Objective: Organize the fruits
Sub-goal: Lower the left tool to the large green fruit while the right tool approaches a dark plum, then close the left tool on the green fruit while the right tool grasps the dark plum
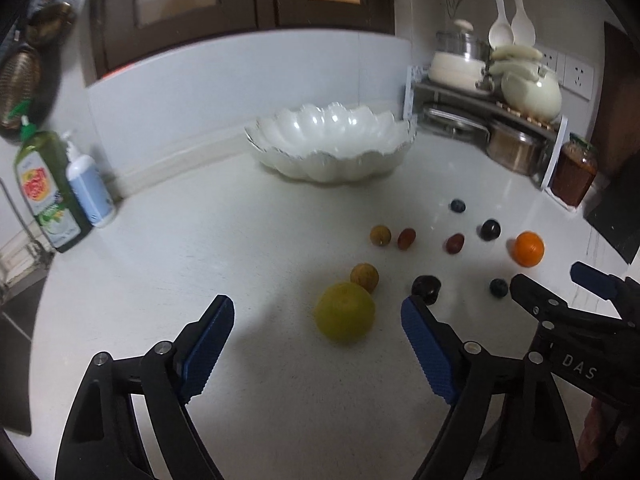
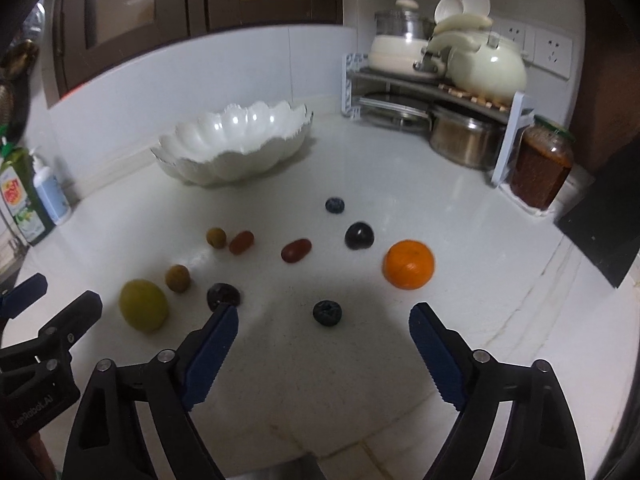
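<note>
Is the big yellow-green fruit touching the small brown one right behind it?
Cannot tell. In the left wrist view the yellow-green fruit overlaps the small brown fruit; the right wrist view hints at a sliver of counter between them, not plainly.

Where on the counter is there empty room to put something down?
Bare counter lies between the soap bottles and the white bowl, and right before the open left gripper. It is crowded from the yellow-green fruit across to the orange, and by the pot rack.
</note>
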Tool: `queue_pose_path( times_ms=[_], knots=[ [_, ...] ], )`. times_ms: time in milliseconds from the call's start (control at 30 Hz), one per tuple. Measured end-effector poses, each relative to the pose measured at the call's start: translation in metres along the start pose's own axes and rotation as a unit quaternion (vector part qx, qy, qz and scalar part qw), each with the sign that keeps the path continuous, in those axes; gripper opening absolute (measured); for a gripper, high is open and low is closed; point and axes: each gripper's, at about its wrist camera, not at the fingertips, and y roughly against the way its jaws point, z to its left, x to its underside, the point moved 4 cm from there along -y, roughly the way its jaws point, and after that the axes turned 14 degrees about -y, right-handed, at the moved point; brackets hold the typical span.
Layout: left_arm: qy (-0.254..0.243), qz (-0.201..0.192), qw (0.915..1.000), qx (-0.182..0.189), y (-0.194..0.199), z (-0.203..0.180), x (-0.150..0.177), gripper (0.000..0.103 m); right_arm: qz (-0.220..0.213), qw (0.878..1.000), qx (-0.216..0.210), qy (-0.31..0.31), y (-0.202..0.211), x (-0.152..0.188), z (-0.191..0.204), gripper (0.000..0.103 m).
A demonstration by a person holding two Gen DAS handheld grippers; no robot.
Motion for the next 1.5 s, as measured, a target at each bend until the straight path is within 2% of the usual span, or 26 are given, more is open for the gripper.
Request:
queue_pose_path(
  times_ms=[167, 367, 600, 733, 933, 1033, 1200, 1500],
  knots=[
    [-0.003, 0.021, 0.9995, 0.025, -0.025, 0.0, 0.004, 0.08, 0.02, 1.0, 0.018, -0.01, -0.02, 0.006, 0.0, 0.081],
    [-0.008, 0.04, 0.9985, 0.038, -0.04, -0.003, 0.007, 0.073, 0.031, 0.999, 0.029, -0.002, -0.035, 0.006, 0.0, 0.077],
    [0.005, 0.055, 0.9976, 0.043, -0.05, -0.008, 0.006, 0.066, 0.06, 0.998, 0.009, 0.006, -0.055, 0.005, -0.001, 0.065],
    [0.013, 0.064, 0.9968, 0.046, -0.057, -0.01, 0.007, 0.061, 0.067, 0.998, 0.005, 0.01, -0.061, 0.007, -0.001, 0.064],
    [0.025, 0.073, 0.9956, 0.053, -0.062, -0.011, 0.009, 0.052, 0.081, 0.997, -0.004, 0.011, -0.069, 0.007, -0.002, 0.053],
    [0.025, 0.078, 0.9949, 0.058, -0.064, -0.012, 0.007, 0.048, 0.082, 0.997, -0.003, 0.013, -0.071, 0.007, -0.002, 0.043],
    [0.026, 0.078, 0.9949, 0.057, -0.064, -0.013, 0.007, 0.048, 0.081, 0.997, -0.006, 0.008, -0.069, 0.007, -0.006, 0.027],
    [0.024, 0.07, 0.9951, 0.064, -0.059, -0.012, 0.002, 0.048, 0.074, 0.997, -0.026, 0.003, -0.057, 0.004, 0.0, 0.021]
  ],
)
